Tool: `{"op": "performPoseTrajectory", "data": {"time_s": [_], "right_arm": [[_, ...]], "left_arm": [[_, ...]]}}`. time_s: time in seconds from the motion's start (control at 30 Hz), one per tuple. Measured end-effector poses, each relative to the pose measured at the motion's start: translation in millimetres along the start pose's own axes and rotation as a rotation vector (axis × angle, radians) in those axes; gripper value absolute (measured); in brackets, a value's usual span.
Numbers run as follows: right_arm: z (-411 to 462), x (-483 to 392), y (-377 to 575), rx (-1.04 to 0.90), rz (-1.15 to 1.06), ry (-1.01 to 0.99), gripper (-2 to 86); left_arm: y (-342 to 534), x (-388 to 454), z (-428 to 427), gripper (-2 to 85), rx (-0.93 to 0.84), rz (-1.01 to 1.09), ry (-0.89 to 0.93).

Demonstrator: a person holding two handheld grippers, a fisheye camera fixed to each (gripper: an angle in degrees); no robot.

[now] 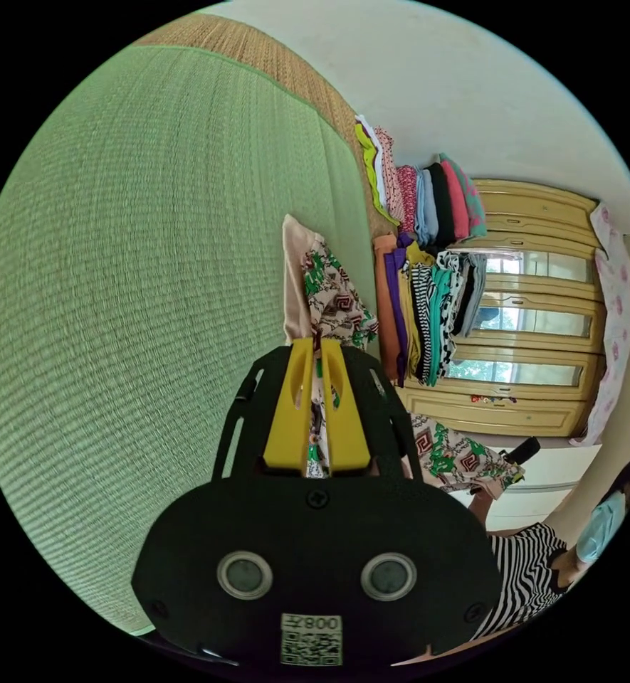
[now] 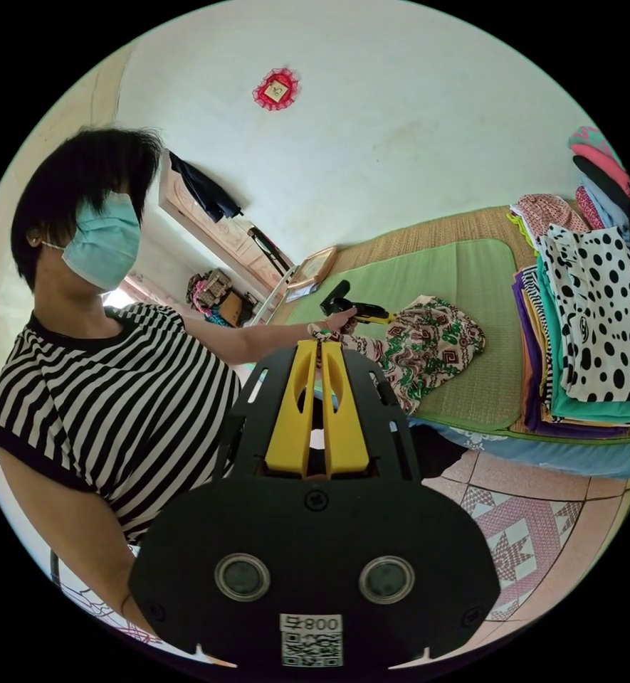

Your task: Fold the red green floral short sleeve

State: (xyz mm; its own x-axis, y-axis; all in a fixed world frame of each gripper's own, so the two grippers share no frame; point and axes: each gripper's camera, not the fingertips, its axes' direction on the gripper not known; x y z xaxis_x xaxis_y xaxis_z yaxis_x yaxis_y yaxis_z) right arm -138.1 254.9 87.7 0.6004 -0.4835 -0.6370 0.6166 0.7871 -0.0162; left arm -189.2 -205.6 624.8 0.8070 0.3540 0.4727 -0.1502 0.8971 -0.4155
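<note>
- While the garment hangs between two pinches, the risks come first: the left gripper (image 1: 317,348) has its yellow jaws pressed together on a thin edge of the red green floral short sleeve (image 1: 336,302); a judgement only, but so narrow a bite could slip under a sideways pull, dropping that corner in a heap on the green mat (image 1: 151,270).
- The right gripper (image 2: 319,350) likewise has its jaws closed on a bunched bit of the same shirt (image 2: 428,341); the cloth between the grippers looks gathered, not spread, so a fold made now would likely trap creases.
- In the right gripper view the shirt lies partly on the mat (image 2: 407,274) near its front edge; dragging it further could, I judge, pull it off the bed toward the tiled floor (image 2: 528,512).
- The stacks of folded clothes (image 2: 592,313) sit just beside the shirt; a wide swing could knock them.
- Count, left to right in the left gripper view: one green mat; one floral shirt; two stacks of folded clothes (image 1: 428,263), garments too many and too small to count; one yellow cabinet (image 1: 535,313); one person in a striped top (image 1: 525,569).
- Count in the right gripper view: one person (image 2: 115,413); one red wall ornament (image 2: 276,88); two grippers, the left one (image 2: 354,309) at the shirt's far side.
</note>
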Motion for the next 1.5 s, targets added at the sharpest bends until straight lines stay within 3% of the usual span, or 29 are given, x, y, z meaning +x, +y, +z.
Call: {"op": "performPoseTrajectory", "data": {"time_s": [0.27, 0.47, 0.6, 0.9, 1.23, 1.5], "right_arm": [[-4.2, -7.2, 4.5, 0.007, -0.019, -0.01, 0.5], [-14.5, -14.9, 10.5, 0.022, -0.026, 0.006, 0.5], [-24.1, -20.0, 12.3, 0.059, -0.043, 0.004, 0.5], [-43.3, -58.3, 3.1, 0.161, -0.189, 0.012, 0.5], [-70.8, -121.9, -8.5, 0.321, -0.403, -0.015, 0.4], [-93.4, -173.0, -16.1, 0.416, -0.546, 0.017, 0.4]], "left_arm": [[27.2, 26.8, -44.7, 1.7, -0.004, -0.038, 0.0], [60.6, 54.8, -92.7, 1.3, 0.078, -0.051, 0.119], [103.0, 79.1, -155.5, 1.1, 0.192, -0.013, 0.255], [266.1, 154.7, -336.6, 1.0, 0.553, 0.166, 0.374], [462.6, 270.9, -511.6, 1.0, 0.946, 0.461, 0.278], [557.1, 351.8, -589.5, 1.0, 1.113, 0.686, 0.214]]}}
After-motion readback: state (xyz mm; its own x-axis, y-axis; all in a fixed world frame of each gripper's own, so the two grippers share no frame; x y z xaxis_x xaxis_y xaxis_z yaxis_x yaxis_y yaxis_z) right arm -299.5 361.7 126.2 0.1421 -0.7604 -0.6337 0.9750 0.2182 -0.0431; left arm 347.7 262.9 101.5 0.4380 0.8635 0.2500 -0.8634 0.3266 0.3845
